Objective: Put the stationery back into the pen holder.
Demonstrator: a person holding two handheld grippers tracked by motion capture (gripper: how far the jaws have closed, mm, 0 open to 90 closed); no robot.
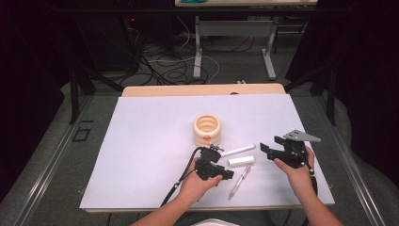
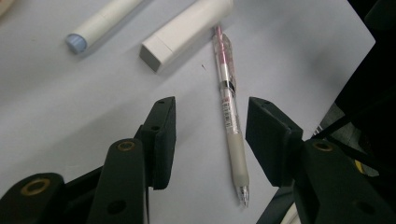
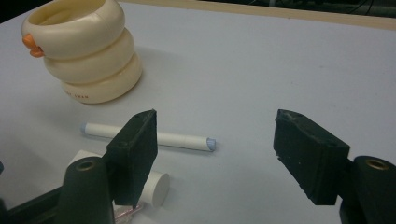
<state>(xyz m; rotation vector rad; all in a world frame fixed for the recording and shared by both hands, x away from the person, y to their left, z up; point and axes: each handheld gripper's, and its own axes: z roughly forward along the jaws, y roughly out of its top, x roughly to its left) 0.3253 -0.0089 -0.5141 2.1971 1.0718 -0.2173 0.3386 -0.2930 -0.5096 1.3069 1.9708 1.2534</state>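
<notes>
Clear plastic pen (image 2: 229, 100): light, stiff, slick barrel, rolls easily. Left gripper (image 2: 210, 128) released, jaws straddling it untouched; take the rubbery grip section.

White sheet (image 1: 141, 141) covers the wooden tabletop (image 1: 202, 89), whose bare far edge shows beyond it. Cream ribbed holder (image 1: 207, 129) stands upright near the sheet's middle, orange mark on its near side; slim white tube (image 1: 238, 150) lies flat just right of it, thicker white stick (image 1: 241, 160) lies flat close beside that. Behind the table: cable tangle on the floor (image 1: 164, 66) and grey frame legs (image 1: 269, 52).
</notes>
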